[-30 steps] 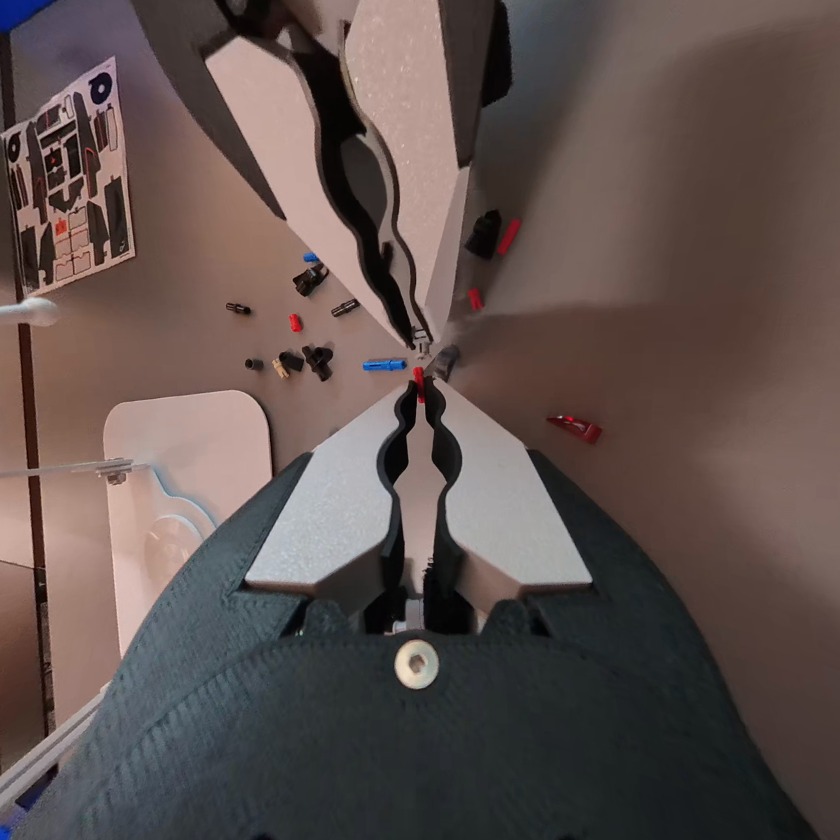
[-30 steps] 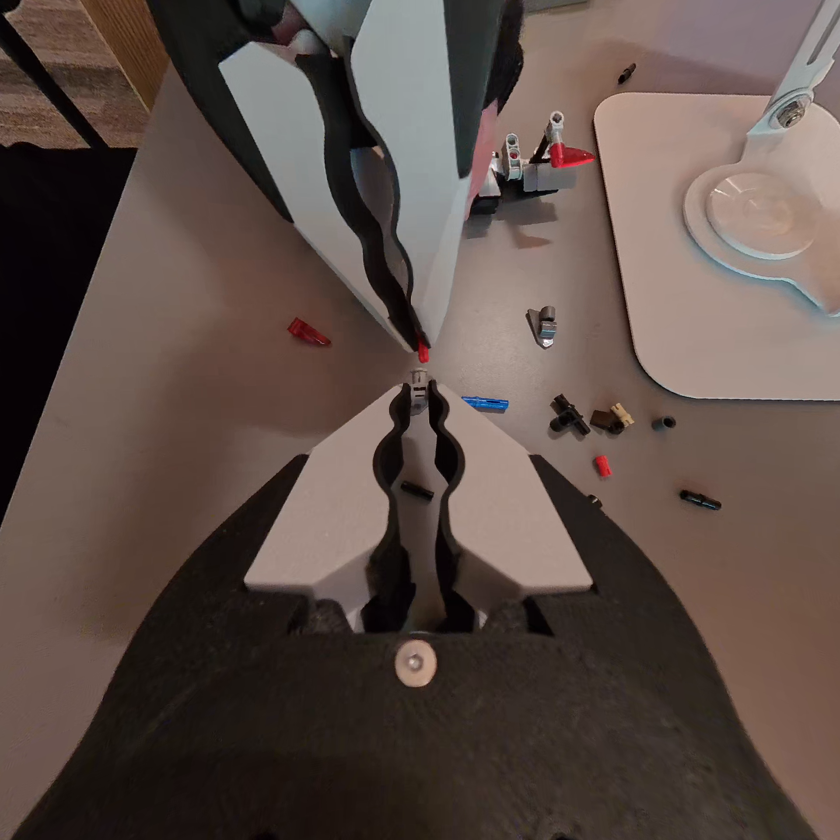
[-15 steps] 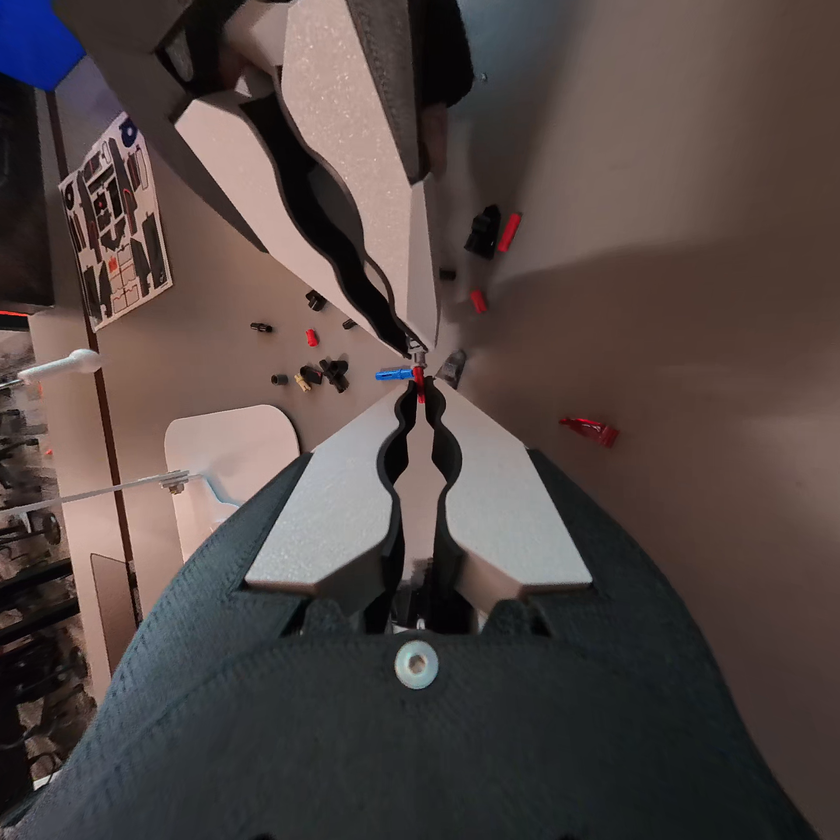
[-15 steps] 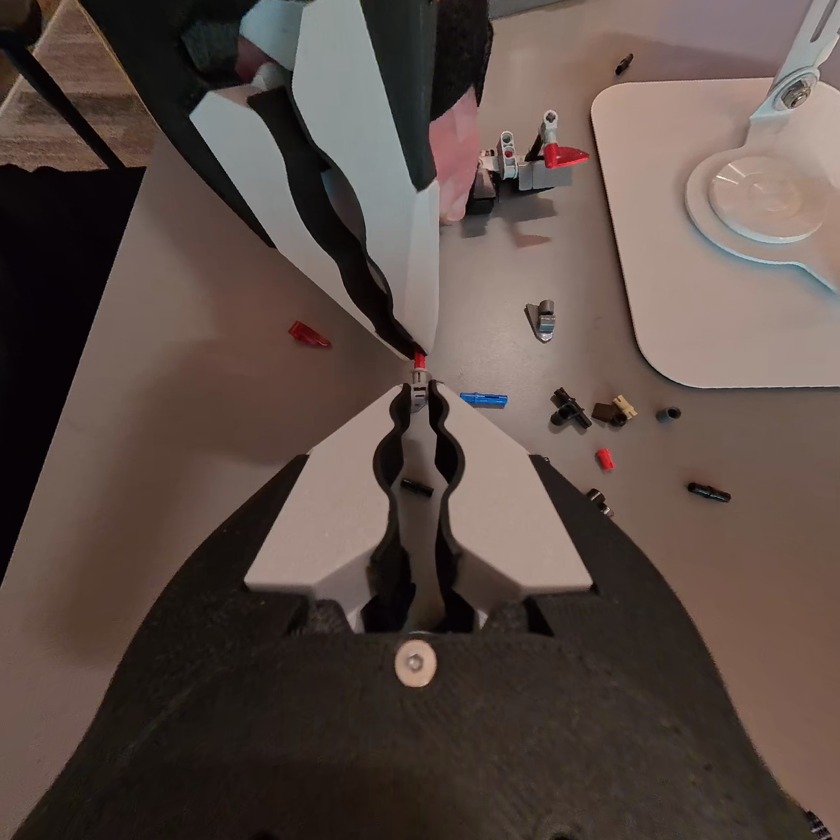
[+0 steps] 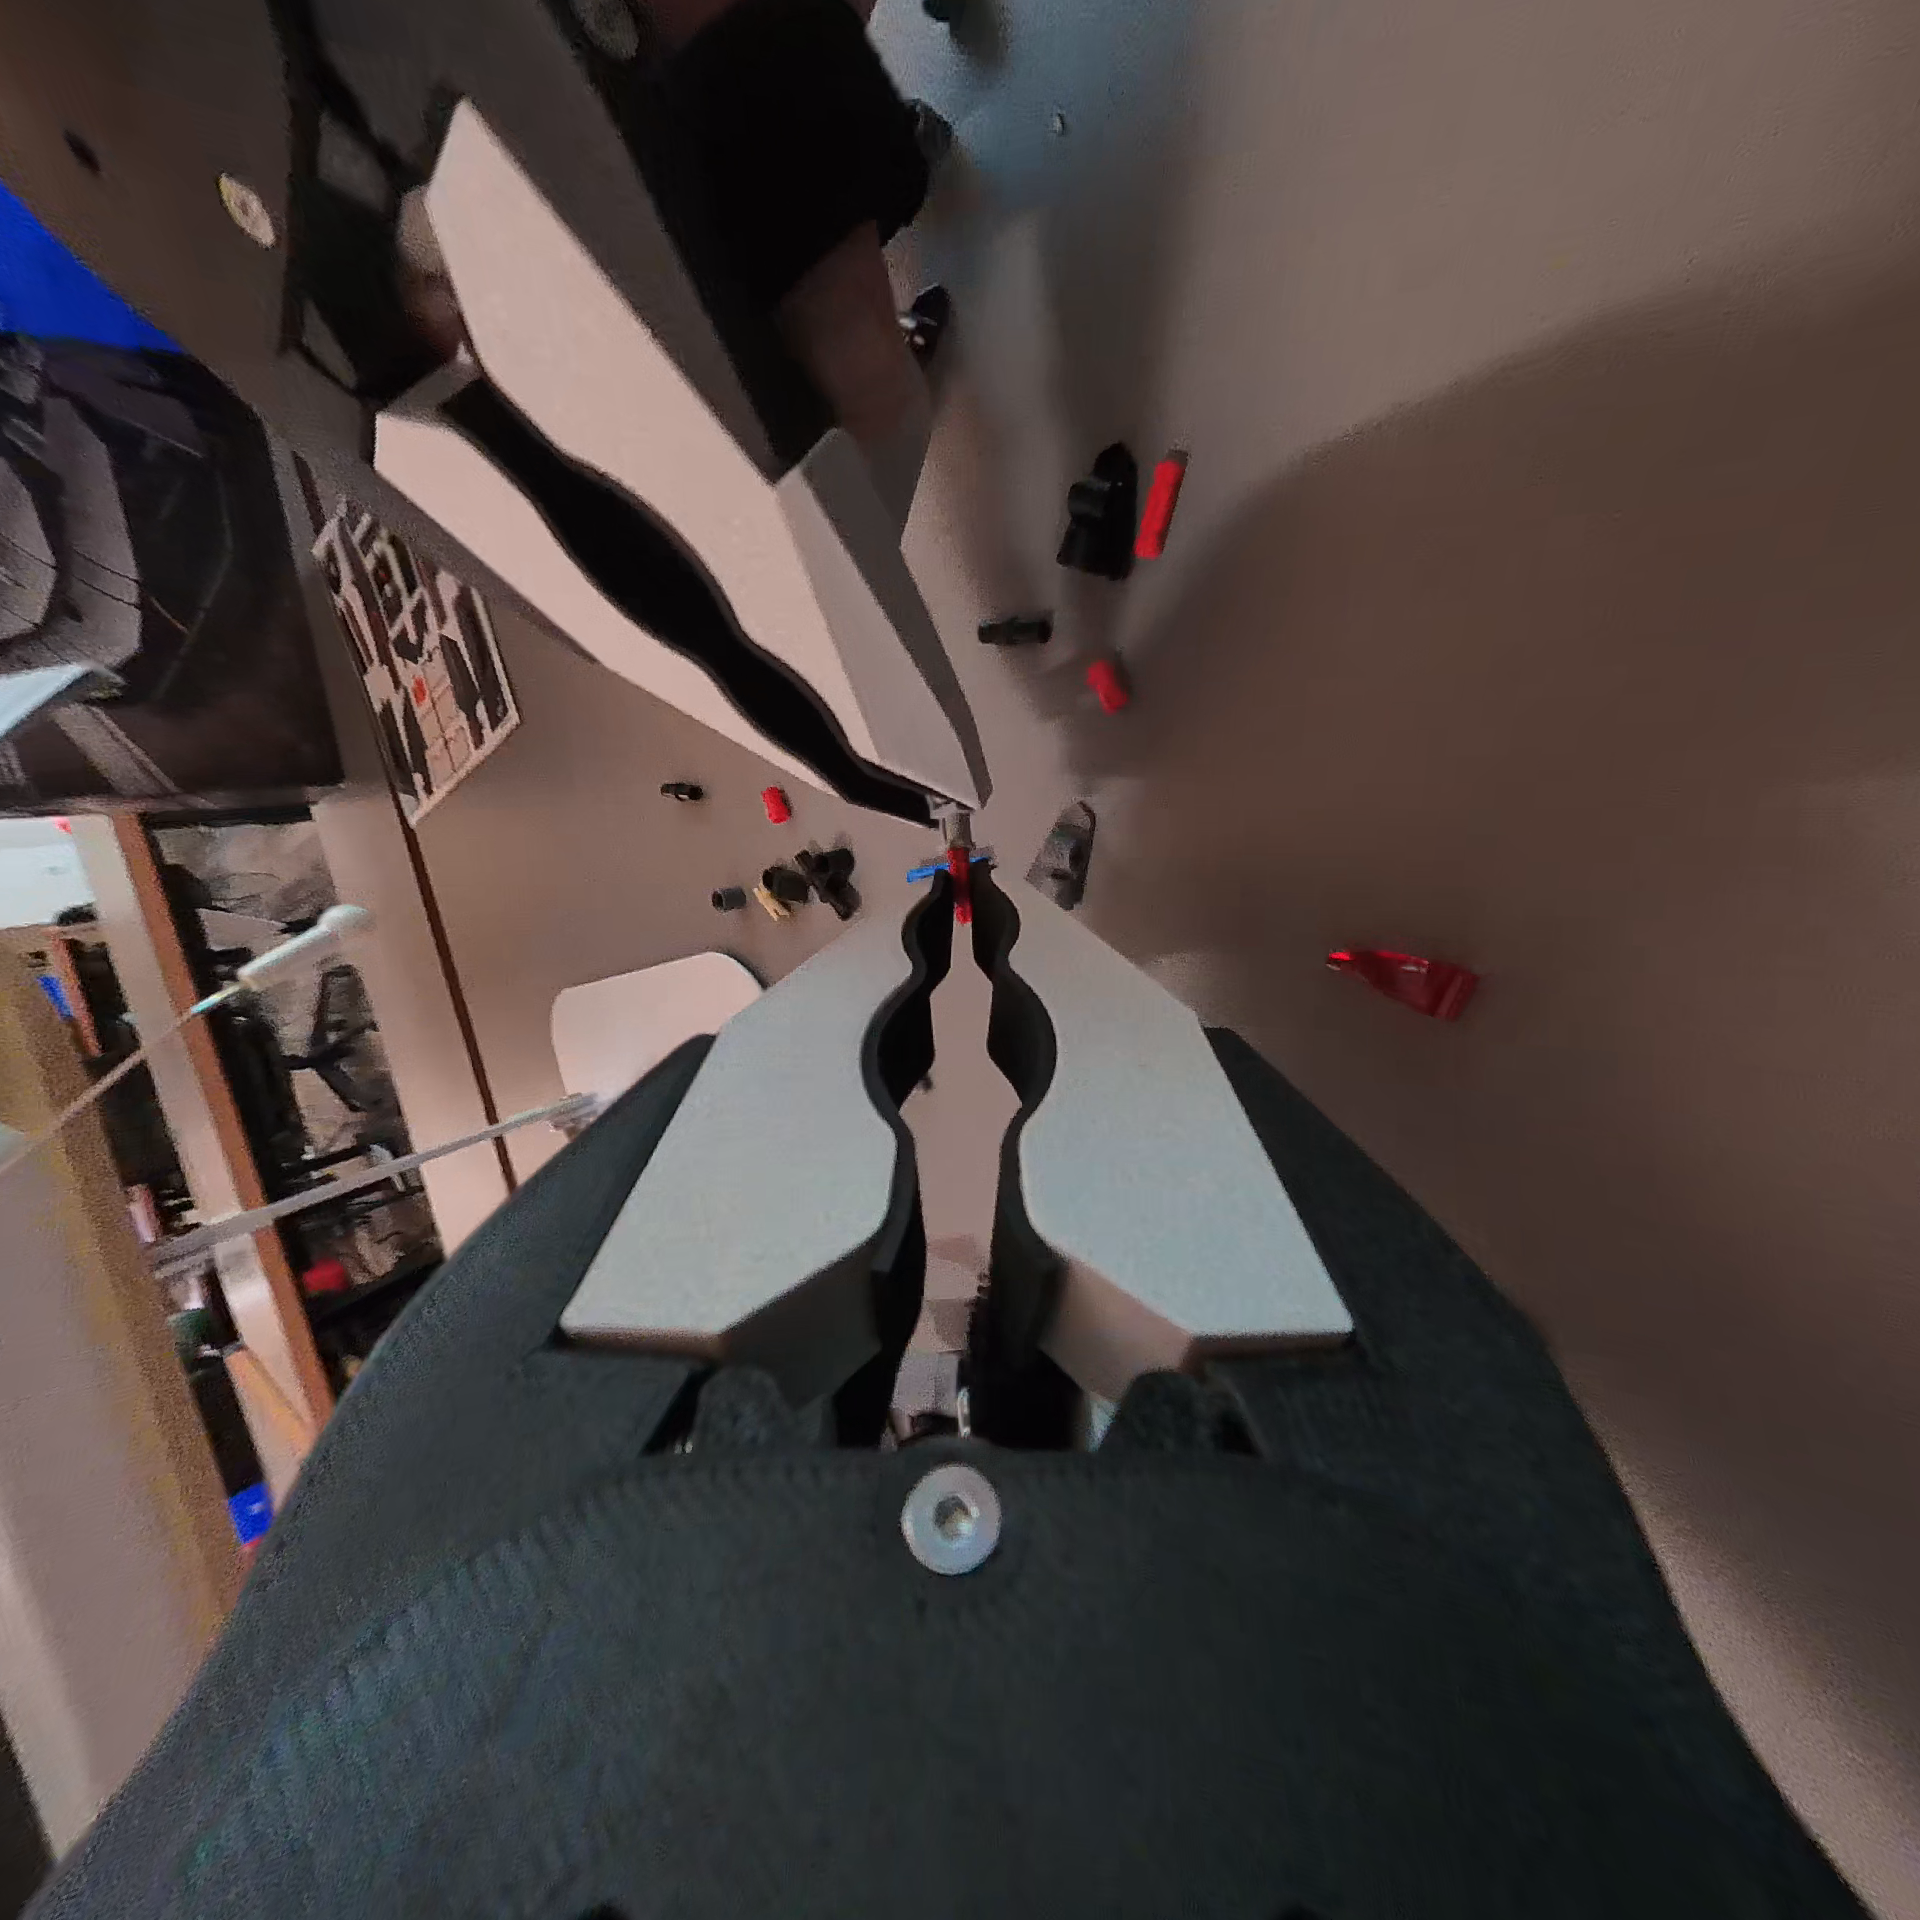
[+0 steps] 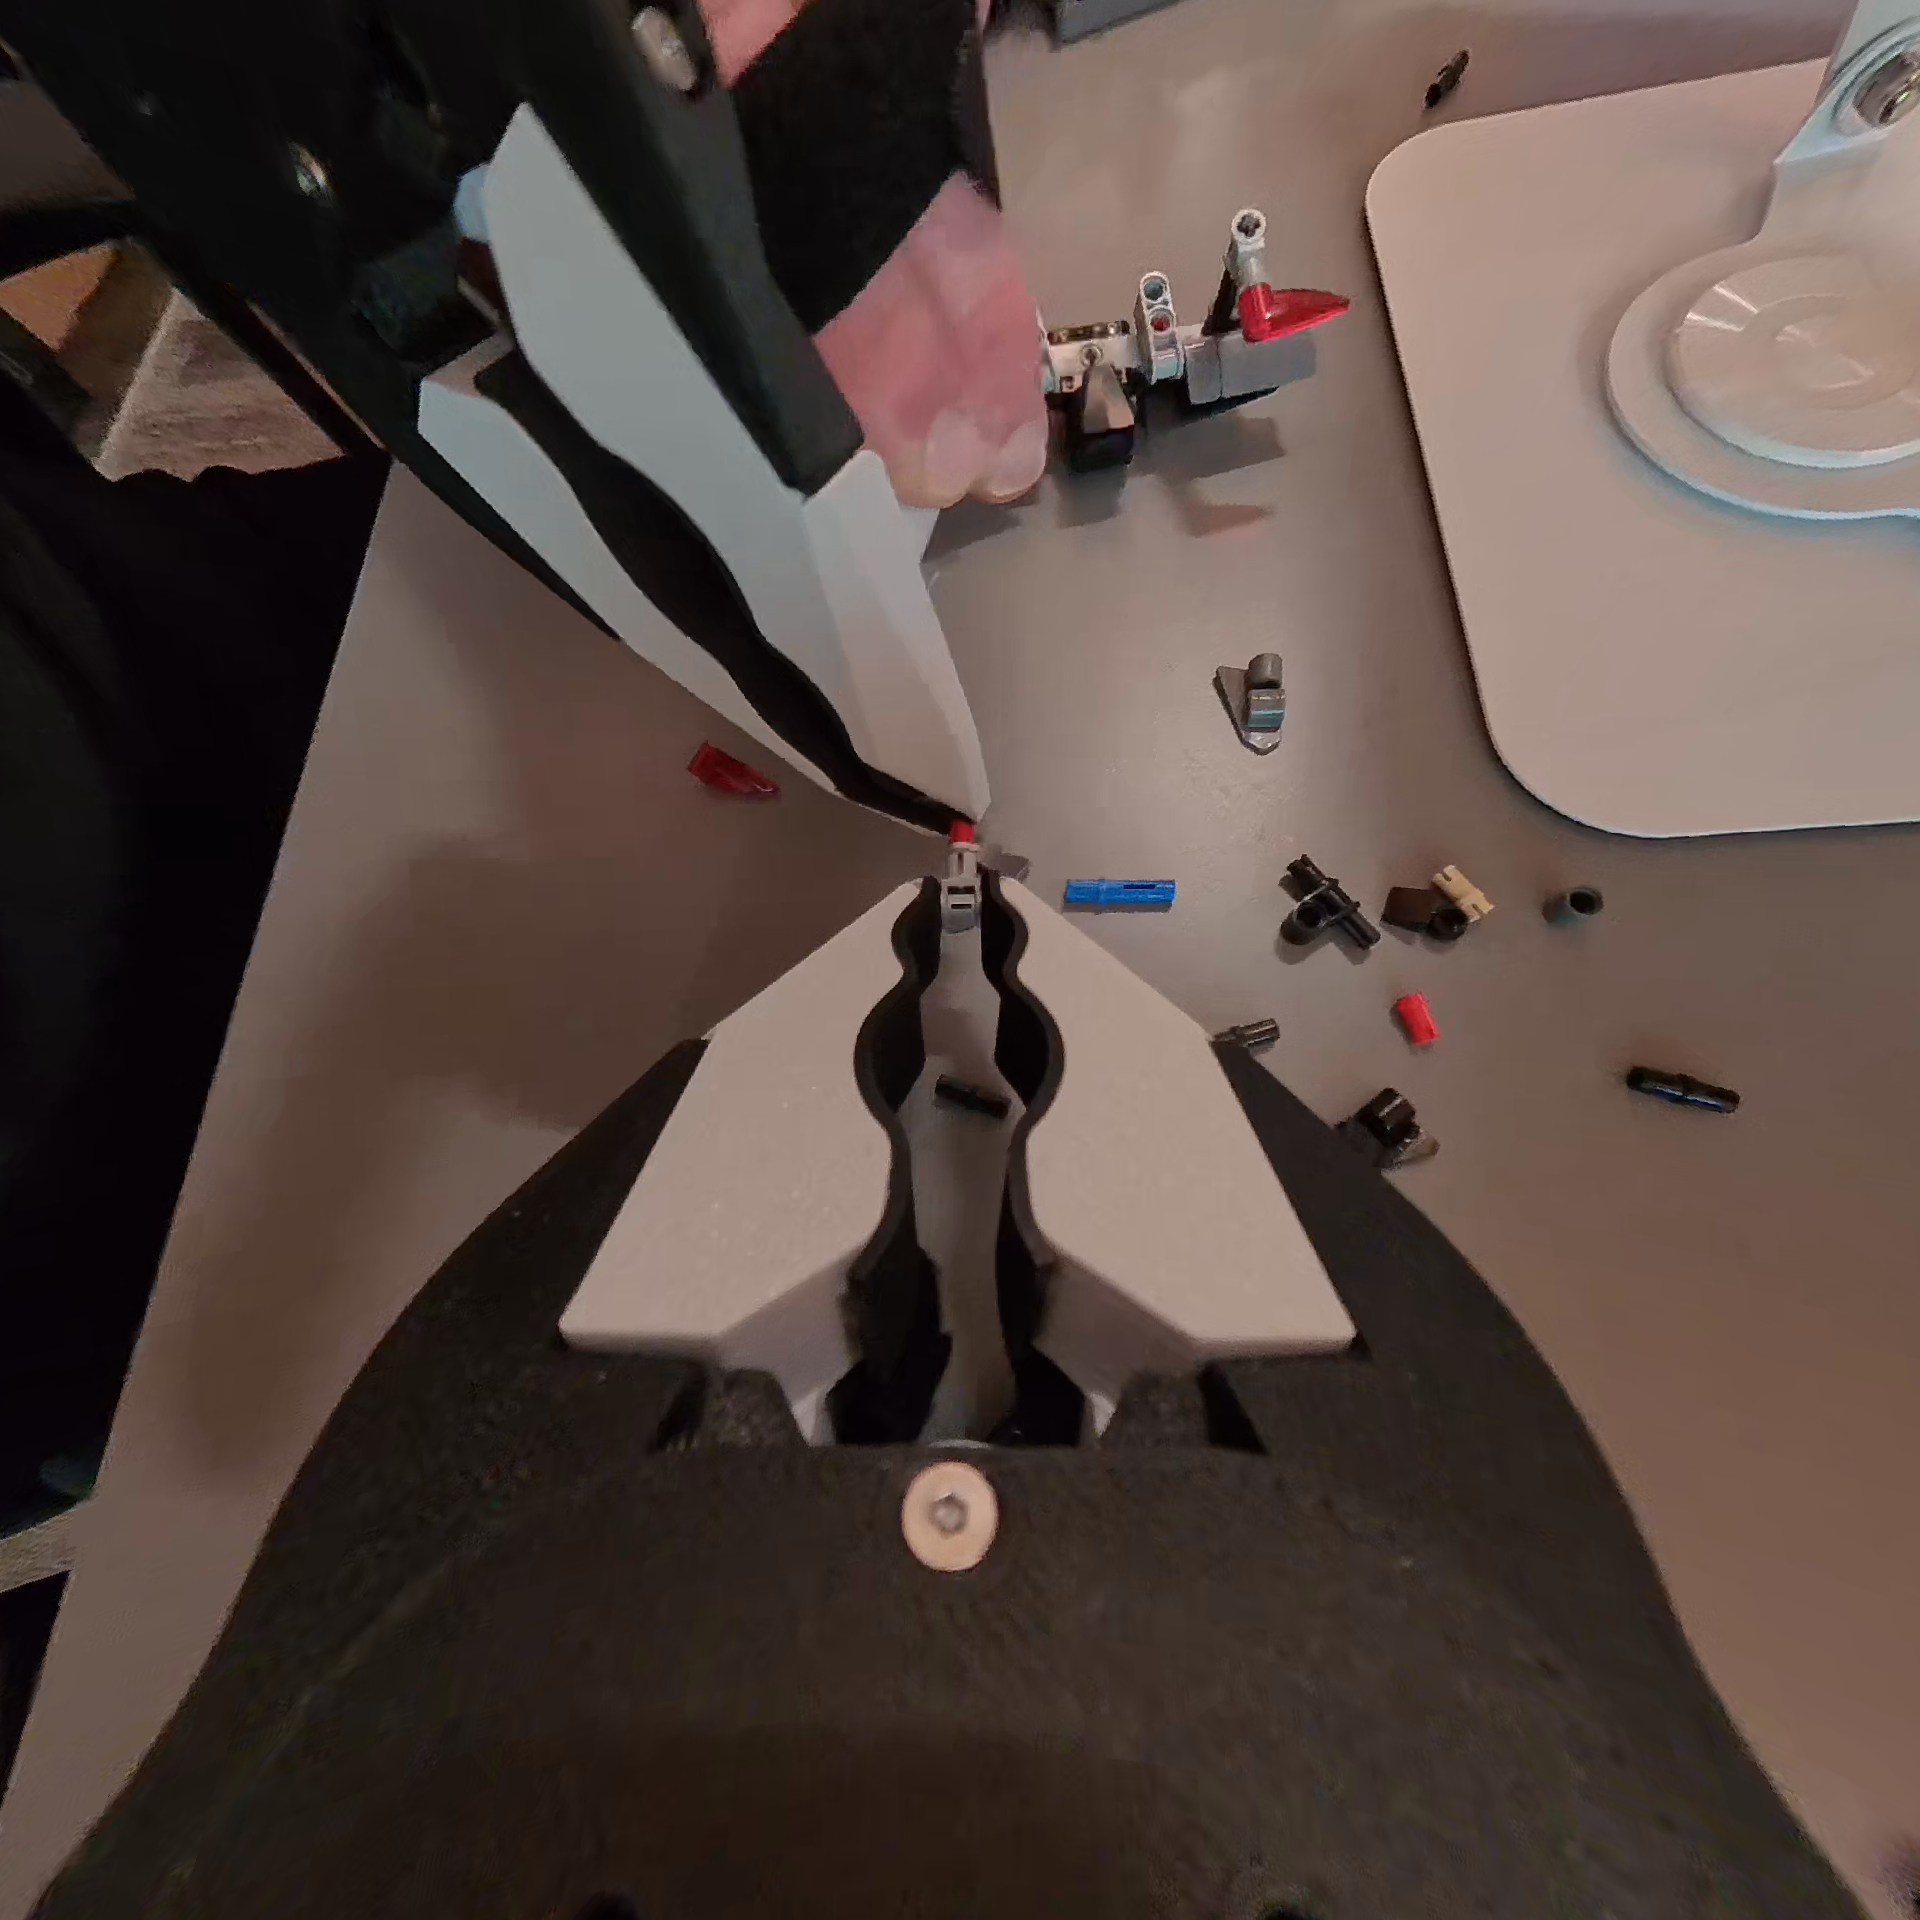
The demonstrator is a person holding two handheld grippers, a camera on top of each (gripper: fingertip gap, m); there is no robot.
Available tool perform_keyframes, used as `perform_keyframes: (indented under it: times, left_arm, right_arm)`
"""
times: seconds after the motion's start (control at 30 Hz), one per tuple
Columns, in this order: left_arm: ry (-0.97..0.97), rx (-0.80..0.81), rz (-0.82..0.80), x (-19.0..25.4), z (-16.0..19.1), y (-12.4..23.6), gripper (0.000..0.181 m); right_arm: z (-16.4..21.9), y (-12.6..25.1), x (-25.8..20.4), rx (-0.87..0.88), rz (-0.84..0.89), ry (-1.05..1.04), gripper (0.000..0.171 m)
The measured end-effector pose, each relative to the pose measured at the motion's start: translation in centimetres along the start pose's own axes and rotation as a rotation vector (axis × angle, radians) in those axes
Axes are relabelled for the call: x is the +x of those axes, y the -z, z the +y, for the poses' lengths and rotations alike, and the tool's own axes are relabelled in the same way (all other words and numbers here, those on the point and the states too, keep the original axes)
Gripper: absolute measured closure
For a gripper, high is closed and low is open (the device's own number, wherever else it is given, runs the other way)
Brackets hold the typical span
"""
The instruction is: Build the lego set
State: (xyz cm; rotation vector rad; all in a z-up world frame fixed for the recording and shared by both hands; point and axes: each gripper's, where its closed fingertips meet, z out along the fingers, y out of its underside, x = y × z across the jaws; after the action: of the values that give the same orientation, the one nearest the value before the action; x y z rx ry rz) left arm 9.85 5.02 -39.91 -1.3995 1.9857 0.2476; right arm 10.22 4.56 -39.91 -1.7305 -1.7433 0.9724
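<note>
Grey tabletop [image 6: 520, 1039], matte. White rounded-corner base plate [image 6: 1621, 644] at far right, carrying a white stand foot with a clear disc [image 6: 1787, 364]. Printed sheet [image 5: 416, 665] lying flat at the tabletop edge. Dark box [image 5: 156, 582] beside it.

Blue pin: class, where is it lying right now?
In the right wrist view, the blue pin lies flat on the table, just right of the right gripper, left of the black connector.
</note>
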Motion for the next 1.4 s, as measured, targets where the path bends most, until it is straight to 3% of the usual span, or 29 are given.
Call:
perform_keyframes:
  times: [0.5,1.4]
  left_arm:
    - [-0.101,-0.010,-0.119,-0.8,-0.7,0.7,0.180]
    - [-0.113,0.051,-0.155,-1.3,-1.2,1.3,0.181]
  right_arm:
    - [-0.8,0.8,-0.1,0.055,-0.045,-0.060,0.167]
    - [-1.7,1.2,-0.3,0.122,-0.083,-0.076,0.169]
